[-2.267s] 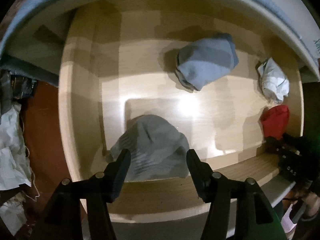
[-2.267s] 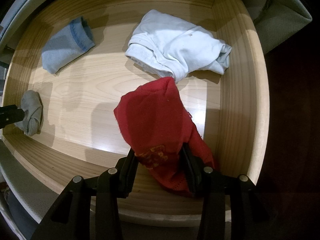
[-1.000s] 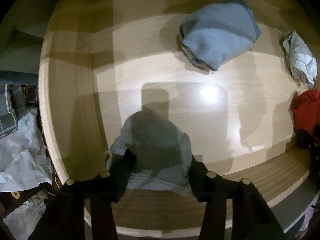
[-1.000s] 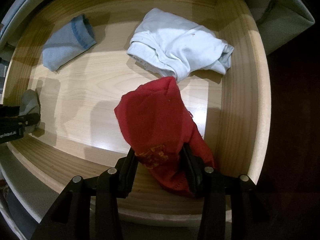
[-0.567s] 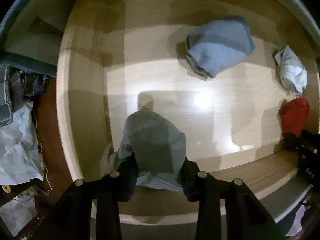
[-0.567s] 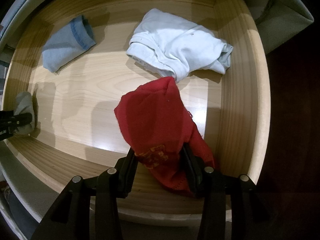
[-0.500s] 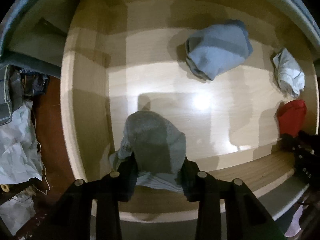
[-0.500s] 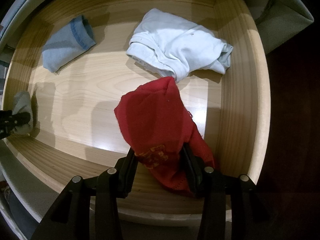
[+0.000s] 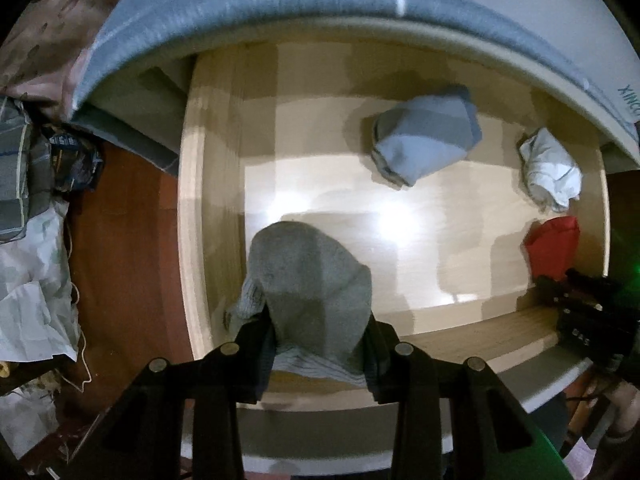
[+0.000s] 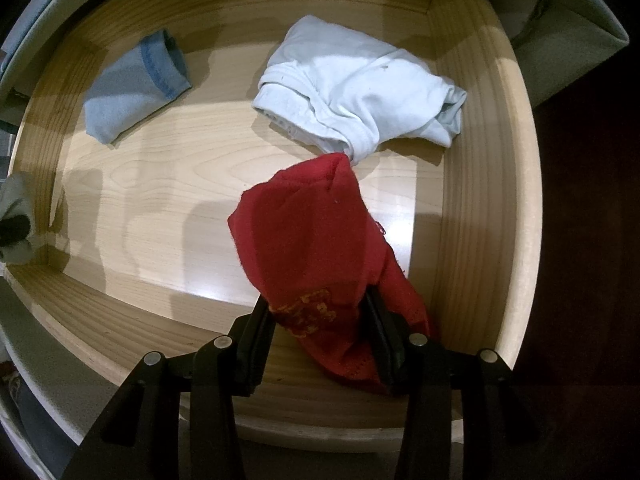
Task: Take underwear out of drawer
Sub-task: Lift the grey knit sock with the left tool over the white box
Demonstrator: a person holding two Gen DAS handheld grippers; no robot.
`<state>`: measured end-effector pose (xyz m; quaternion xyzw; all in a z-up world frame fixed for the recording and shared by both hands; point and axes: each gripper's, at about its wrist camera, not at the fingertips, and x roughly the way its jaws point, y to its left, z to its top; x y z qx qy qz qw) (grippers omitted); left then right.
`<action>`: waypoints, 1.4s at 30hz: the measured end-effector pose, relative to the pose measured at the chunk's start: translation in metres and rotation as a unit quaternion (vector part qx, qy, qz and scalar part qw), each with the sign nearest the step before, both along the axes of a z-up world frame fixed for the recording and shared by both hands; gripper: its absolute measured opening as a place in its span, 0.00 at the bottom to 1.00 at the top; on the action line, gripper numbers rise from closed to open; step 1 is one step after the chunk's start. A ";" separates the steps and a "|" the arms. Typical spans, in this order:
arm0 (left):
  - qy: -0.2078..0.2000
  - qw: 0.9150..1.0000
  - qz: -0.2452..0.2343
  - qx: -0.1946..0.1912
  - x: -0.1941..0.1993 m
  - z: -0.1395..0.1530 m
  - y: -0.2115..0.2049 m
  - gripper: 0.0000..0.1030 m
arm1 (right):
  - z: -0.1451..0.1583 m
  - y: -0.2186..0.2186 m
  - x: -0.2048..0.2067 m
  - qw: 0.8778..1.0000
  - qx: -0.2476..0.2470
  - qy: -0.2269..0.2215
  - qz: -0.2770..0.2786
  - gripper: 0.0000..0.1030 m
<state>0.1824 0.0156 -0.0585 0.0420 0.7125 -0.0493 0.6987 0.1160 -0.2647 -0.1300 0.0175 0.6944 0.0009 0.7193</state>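
L gripper [image 9: 318, 344] clamps grey underwear [image 9: 308, 276]; R gripper [image 10: 320, 320] clamps red underwear [image 10: 312, 232], both over drawer [image 10: 480, 208].

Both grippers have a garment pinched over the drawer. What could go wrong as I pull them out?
The left gripper grips the grey underwear at one bunched end only, so the hanging cloth might slip free or snag on the drawer wall just beside it. The red underwear in the right gripper trails low over the front rim and could drag there.
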 end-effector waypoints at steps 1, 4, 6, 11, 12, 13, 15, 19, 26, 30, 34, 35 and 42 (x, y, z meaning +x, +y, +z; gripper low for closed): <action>-0.003 1.000 -0.001 0.000 -0.001 0.003 -0.001 0.35 | 0.000 0.000 0.000 1.000 0.000 0.000 0.001 0.41; -0.014 1.000 -0.005 -0.003 -0.003 0.013 -0.003 0.35 | -0.001 0.003 -0.001 1.000 -0.009 -0.001 0.007 0.40; -0.022 1.000 -0.006 -0.004 -0.004 0.019 -0.003 0.35 | -0.001 0.005 -0.001 1.000 -0.010 0.000 0.008 0.40; -0.045 0.999 -0.007 -0.009 -0.006 0.043 0.001 0.35 | 0.000 0.010 -0.002 1.000 -0.017 0.001 0.015 0.39; -0.051 0.999 -0.007 -0.011 -0.007 0.049 0.001 0.35 | 0.000 0.011 -0.002 1.000 -0.020 0.001 0.017 0.39; -0.055 0.998 -0.008 -0.013 -0.007 0.054 0.002 0.35 | -0.002 0.013 -0.004 1.000 -0.022 0.001 0.018 0.38; -0.069 0.998 -0.008 -0.015 -0.007 0.068 0.003 0.35 | -0.002 0.015 -0.005 1.000 -0.022 0.000 0.018 0.38; -0.093 0.995 -0.008 -0.026 -0.007 0.096 0.004 0.35 | -0.003 0.018 -0.005 1.000 -0.023 0.000 0.021 0.38; -0.159 0.986 -0.015 -0.046 -0.002 0.167 0.001 0.35 | -0.003 0.019 -0.004 0.999 -0.024 0.000 0.023 0.38; -0.204 0.977 -0.023 -0.051 0.008 0.209 -0.001 0.35 | -0.003 0.019 -0.004 0.999 -0.024 0.000 0.024 0.38; -0.242 0.969 -0.032 -0.047 0.023 0.235 -0.009 0.35 | -0.004 0.020 -0.006 0.999 -0.023 -0.001 0.023 0.38; -0.249 0.967 -0.033 -0.049 0.027 0.239 -0.010 0.35 | -0.003 0.020 -0.006 0.999 -0.024 -0.002 0.024 0.37; -0.286 0.956 -0.038 -0.052 0.071 0.257 -0.033 0.35 | 0.000 0.019 -0.005 1.000 -0.023 -0.004 0.021 0.37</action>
